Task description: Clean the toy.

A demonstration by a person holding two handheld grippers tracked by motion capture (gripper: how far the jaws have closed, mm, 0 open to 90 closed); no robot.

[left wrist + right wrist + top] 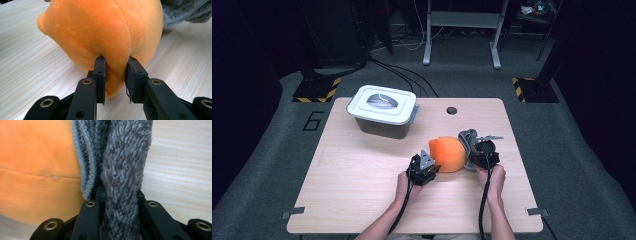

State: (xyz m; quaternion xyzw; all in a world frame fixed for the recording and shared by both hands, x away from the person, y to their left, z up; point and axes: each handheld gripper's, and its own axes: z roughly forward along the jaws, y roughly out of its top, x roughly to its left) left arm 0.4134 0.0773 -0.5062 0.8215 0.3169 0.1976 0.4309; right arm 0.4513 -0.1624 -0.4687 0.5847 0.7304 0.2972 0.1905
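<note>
meanwhile, at the table: two grippers work one soft bundle
orange plush: the plush (447, 154) lies on the table (362, 170) near the person's edge, right of centre, between the two grippers
grey cloth: the cloth (468, 140) is bunched against the plush's right side, touching it
left gripper: the left gripper (115, 72) has its jaws nearly closed, pinching a fold of the plush's skin low on its near side
right gripper: the right gripper (119, 195) is clamped tight on a thick fold of the cloth, with a ribbed hem (86, 167) lying beside the left jaw, seemingly outside the grip
bin: a lidded bin (384, 111) stands well apart at the table's far left
risk, left side: the pinch looks shallow, holding skin rather than body; a sharp pull would likely let the fold slide out from between the jaws
risk, right side: the cloth is folded on itself, so a lift may carry one layer while the rest unrolls and drags
risk, together: cloth and plush touch, so moving one could tug the other across the table
risk, hem: the loose hem could snag on a jaw
</note>
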